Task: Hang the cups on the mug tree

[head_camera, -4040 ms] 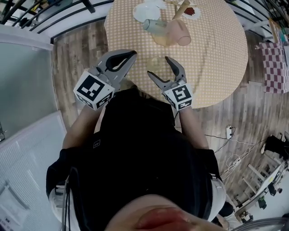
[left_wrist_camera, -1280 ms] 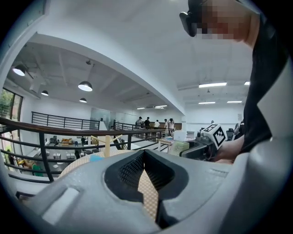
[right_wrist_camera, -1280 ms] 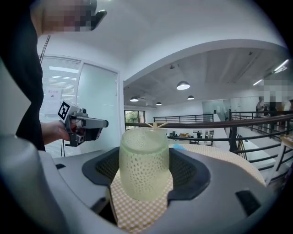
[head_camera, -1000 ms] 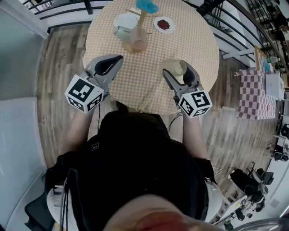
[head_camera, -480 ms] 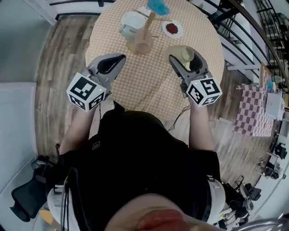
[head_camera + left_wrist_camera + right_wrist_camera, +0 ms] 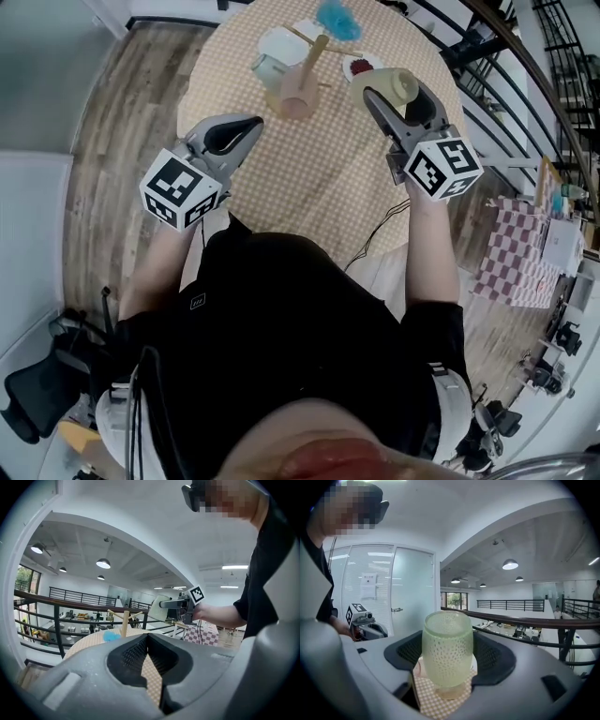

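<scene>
The wooden mug tree (image 6: pixel 314 58) stands at the far side of the round checked table (image 6: pixel 319 178). A pink cup (image 6: pixel 298 101) hangs low on it, a clear cup (image 6: pixel 265 67) is on its left and a blue cup (image 6: pixel 335 17) near its top. My right gripper (image 6: pixel 397 101) is shut on a pale green dimpled cup (image 6: pixel 399 84), held upright (image 6: pixel 446 651) above the table, right of the tree. My left gripper (image 6: pixel 249 125) hovers shut and empty over the table's near left side, its jaws (image 6: pixel 147 641) pressed together and pointing toward the tree (image 6: pixel 124 620).
A white plate (image 6: pixel 281 39) lies behind the tree and a small saucer with red contents (image 6: pixel 359 66) sits to its right. A black railing (image 6: pixel 487 37) runs beyond the table. A checked cloth (image 6: pixel 511 262) lies on the floor at right.
My right gripper has risen and moved farther out over the table toward the mug tree, carrying the green cup. My left gripper has stayed nearly still and shut.
</scene>
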Tool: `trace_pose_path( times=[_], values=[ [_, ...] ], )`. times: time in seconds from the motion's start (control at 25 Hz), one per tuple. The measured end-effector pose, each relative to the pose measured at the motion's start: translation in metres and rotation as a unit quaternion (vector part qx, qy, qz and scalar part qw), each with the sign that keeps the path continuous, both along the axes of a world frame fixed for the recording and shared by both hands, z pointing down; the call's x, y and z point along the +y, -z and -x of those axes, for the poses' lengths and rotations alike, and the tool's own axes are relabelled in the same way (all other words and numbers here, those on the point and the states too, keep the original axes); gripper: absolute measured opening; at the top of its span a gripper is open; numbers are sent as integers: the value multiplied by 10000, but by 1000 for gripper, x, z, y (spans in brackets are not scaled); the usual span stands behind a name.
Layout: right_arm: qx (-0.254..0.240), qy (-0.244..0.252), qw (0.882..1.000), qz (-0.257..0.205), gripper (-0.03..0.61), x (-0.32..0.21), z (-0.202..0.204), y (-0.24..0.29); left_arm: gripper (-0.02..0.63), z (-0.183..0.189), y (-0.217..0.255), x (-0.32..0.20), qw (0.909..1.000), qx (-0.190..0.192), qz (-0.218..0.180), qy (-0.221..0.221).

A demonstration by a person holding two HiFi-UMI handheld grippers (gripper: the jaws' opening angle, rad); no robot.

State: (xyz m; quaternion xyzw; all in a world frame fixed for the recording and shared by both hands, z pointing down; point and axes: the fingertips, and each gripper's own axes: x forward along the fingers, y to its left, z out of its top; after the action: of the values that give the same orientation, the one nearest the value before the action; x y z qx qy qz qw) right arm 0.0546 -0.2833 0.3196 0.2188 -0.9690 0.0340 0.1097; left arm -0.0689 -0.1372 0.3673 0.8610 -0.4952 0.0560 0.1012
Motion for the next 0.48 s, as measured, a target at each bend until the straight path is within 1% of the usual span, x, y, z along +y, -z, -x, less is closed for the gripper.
trace_pose_path(
  times=[0.24, 0.36, 0.48],
  values=[
    [-88, 142, 9998, -73, 337, -19, 17, 19, 6, 4, -9, 1, 9999, 65, 114, 57],
    [-55, 163, 9998, 60, 337, -30, 27, 15, 6, 8, -12, 3, 9998, 93, 148, 104],
    [82, 148, 9996, 213, 337, -39, 34, -1, 6, 12, -16, 4, 9996, 120, 174, 163]
  ],
)
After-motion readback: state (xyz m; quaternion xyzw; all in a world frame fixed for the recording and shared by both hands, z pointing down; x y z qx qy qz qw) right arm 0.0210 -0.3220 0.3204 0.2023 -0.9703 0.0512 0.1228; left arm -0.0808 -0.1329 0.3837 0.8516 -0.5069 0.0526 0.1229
